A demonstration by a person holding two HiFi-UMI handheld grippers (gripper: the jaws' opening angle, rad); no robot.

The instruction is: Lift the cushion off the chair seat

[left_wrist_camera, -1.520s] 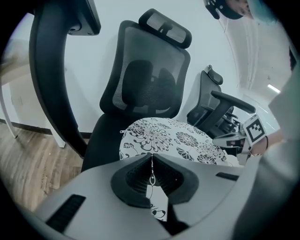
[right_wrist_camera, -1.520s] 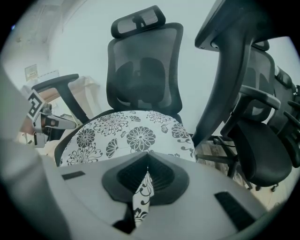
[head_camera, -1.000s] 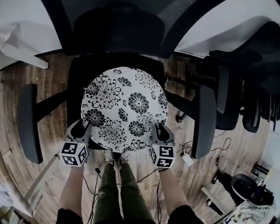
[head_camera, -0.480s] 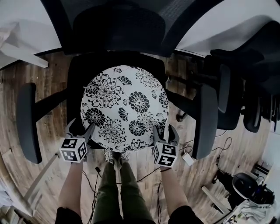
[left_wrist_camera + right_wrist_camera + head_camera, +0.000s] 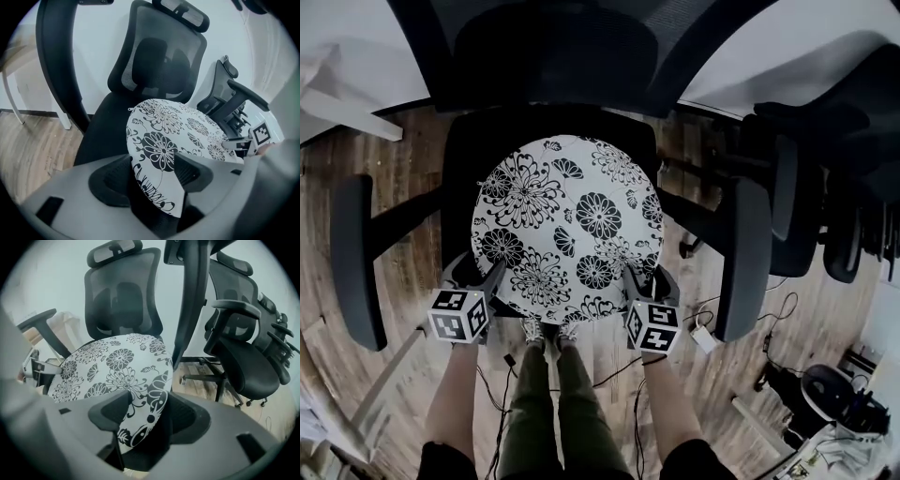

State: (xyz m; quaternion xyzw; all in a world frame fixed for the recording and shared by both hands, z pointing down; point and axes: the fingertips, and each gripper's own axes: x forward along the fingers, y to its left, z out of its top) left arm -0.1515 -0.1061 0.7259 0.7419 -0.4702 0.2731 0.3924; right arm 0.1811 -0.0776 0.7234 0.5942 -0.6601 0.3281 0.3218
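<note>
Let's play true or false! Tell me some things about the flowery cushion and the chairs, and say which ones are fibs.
1. The cushion has a flower pattern. True.
2. The cushion lies on the floor. False: it lies on the chair seat.
3. The cushion's edge sits between the jaws of the right gripper. True.
4. The cushion is square. False: it is round.
5. There is only one chair. False: a second black chair stands beside the first.
</note>
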